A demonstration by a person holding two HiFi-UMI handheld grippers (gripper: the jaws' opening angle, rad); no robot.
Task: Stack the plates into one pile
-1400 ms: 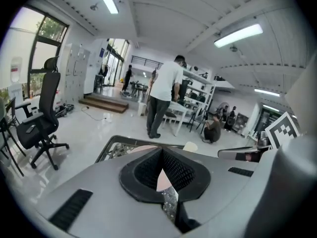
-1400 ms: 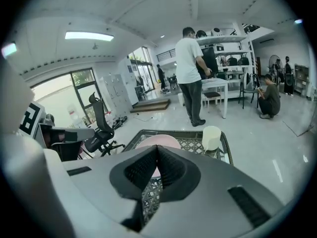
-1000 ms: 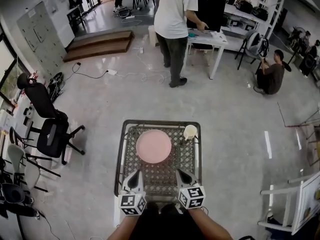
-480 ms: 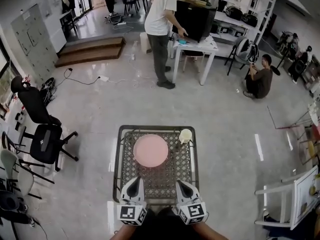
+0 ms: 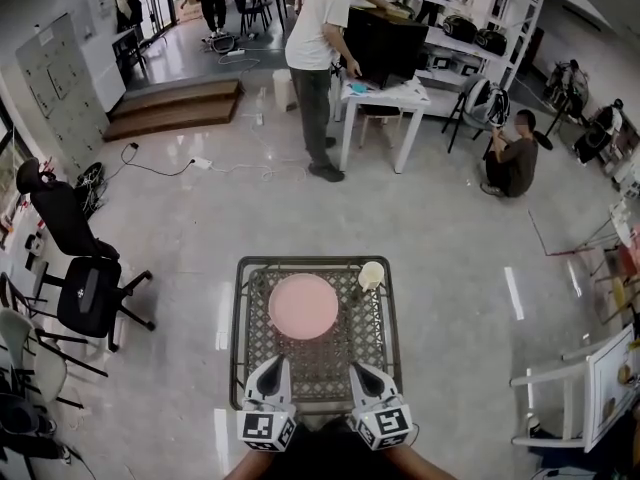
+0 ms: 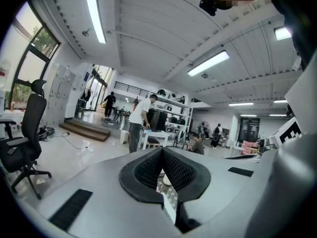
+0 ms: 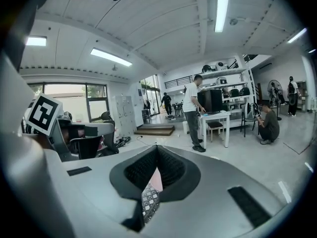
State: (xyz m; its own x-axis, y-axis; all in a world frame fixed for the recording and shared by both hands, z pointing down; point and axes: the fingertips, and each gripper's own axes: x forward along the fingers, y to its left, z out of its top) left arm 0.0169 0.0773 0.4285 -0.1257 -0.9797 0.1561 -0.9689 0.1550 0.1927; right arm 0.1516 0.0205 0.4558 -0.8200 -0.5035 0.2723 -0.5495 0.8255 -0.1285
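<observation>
Holding the left gripper (image 5: 269, 368) and the right gripper (image 5: 364, 370) side by side above the near end of the counter (image 5: 322, 356), you have both clenched. In each gripper view the jaws meet with only a thin slit between them, and nothing is caught there. Each gripper points away from you across the lattice top, its marker cube nearest your body. Through the right gripper's slit you can glimpse the lattice and a sliver of pink. Farther along the counter, past the middle and a little left of centre, the pink plate (image 5: 303, 306) lies flat, face up, with nothing on it. Being round, it has no long axis, and from above you cannot tell whether one plate or several lie there. At the far right corner stands a cream cup (image 5: 371, 274), upright with its mouth up, near the plate's rim but apart from it. What is inside it cannot be made out. Beyond the counter spreads a pale, glossy floor (image 5: 450, 238), with a black office chair (image 5: 85, 288) off to your left. Farther still, a person (image 5: 315, 48) stands at a white table (image 5: 385, 96), another person (image 5: 512, 158) crouches to its right, and low wooden steps (image 5: 170, 106) sit at the far left.
</observation>
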